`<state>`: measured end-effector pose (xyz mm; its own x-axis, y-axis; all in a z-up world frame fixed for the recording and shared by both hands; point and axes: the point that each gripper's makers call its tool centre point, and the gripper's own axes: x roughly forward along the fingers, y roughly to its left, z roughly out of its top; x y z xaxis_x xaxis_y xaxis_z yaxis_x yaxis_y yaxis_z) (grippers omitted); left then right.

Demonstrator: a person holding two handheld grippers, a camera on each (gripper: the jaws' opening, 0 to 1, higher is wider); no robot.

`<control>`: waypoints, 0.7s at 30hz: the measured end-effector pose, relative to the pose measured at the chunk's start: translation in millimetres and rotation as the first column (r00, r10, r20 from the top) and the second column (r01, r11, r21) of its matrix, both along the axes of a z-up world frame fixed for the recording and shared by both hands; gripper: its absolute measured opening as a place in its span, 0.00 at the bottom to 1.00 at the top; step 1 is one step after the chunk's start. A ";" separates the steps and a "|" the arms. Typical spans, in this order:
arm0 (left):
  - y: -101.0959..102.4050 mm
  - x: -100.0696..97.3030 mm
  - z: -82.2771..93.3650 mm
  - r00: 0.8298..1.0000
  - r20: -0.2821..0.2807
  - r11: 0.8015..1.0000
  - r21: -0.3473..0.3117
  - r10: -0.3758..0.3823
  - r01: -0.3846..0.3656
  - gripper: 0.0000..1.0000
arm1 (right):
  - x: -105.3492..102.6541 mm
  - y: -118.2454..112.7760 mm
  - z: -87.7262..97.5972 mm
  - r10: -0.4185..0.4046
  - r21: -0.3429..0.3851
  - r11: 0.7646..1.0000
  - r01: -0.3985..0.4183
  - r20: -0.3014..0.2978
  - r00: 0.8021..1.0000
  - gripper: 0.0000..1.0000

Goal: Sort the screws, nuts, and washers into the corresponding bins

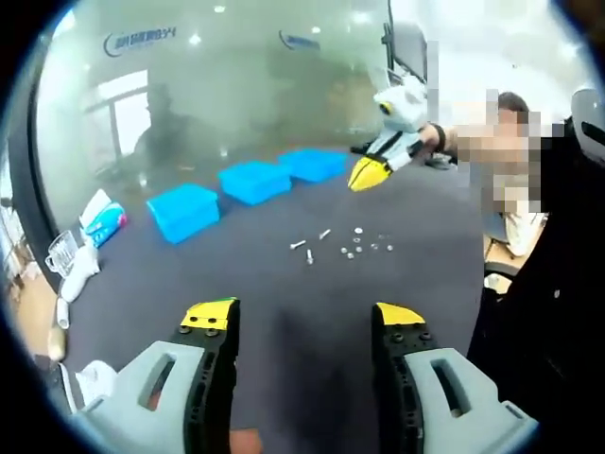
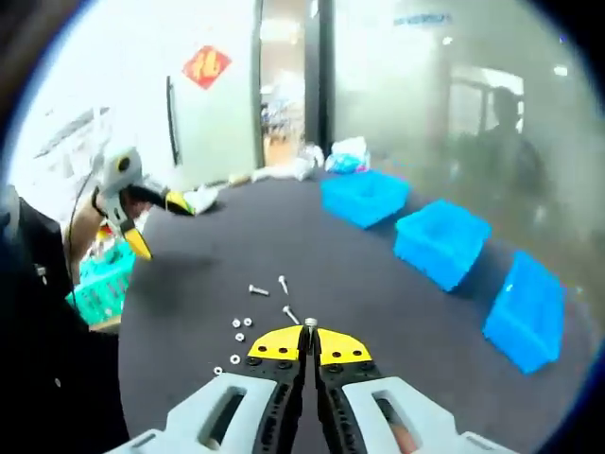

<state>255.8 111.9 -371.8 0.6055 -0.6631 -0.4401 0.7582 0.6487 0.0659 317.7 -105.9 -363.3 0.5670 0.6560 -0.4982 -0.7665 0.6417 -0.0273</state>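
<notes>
Small silver screws point(image 1: 309, 248), nuts and washers point(image 1: 357, 242) lie scattered on the dark table point(image 1: 284, 284). Three blue bins point(image 1: 184, 210) point(image 1: 255, 180) point(image 1: 314, 163) stand in a row beyond them. My left gripper point(image 1: 302, 317) is open and empty, well short of the parts. My right gripper point(image 1: 367, 174) hangs above the table's far right side. In the right gripper view the right gripper point(image 2: 310, 336) is shut, with a small silver screw point(image 2: 310, 323) at its tips. There, loose screws point(image 2: 258, 289) and nuts point(image 2: 240, 327) lie ahead, the bins point(image 2: 364, 197) point(image 2: 442, 241) point(image 2: 529, 307) stand to the right, and the open left gripper point(image 2: 159, 223) is at the left.
A person in dark clothes point(image 1: 539, 284) holds both tools at the table's edge. A white wire cup point(image 1: 64, 253) and a packet point(image 1: 106, 222) lie at the left edge. A green basket point(image 2: 99, 284) stands beside the table. A glass wall point(image 1: 236, 95) runs behind the bins.
</notes>
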 end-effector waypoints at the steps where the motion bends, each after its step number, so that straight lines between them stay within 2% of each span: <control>1: 0.4 -0.3 0.9 1.000 0.004 1.000 -0.004 0.003 -0.003 0.54 | -2.6 -4.0 4.8 -0.013 0.019 1.000 0.013 0.021 1.000 0.01; 3: 0.7 -1.3 2.6 1.000 0.008 1.000 -0.015 0.007 -0.007 0.54 | -7.5 -10.8 12.5 -0.039 0.053 0.998 0.036 0.050 0.998 0.01; 6: 3.0 -3.0 5.4 1.000 0.020 0.999 -0.029 0.017 -0.016 0.54 | -18.6 -23.6 26.8 -0.077 0.093 0.994 0.063 0.145 0.987 0.01; 11: 7.8 -3.5 8.0 0.999 0.025 0.997 -0.062 0.044 -0.042 0.54 | -36.8 -50.0 34.9 -0.129 0.123 0.987 0.105 0.209 0.969 0.01; 17: 5.7 -8.3 9.0 0.999 0.029 0.996 -0.075 0.046 -0.044 0.54 | -53.8 -67.1 43.1 -0.198 0.195 0.969 0.153 0.234 0.952 0.01; 21: 3.8 -11.8 13.2 0.998 0.040 0.995 -0.088 0.047 -0.044 0.54 | -57.8 -75.4 45.9 -0.227 0.220 0.960 0.173 0.250 0.941 0.01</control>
<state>244.0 115.7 -358.6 0.6524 -0.6691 -0.3559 0.7256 0.6870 0.0388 259.8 -181.3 -317.4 0.7918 0.5825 -0.1837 -0.6022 0.7947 -0.0760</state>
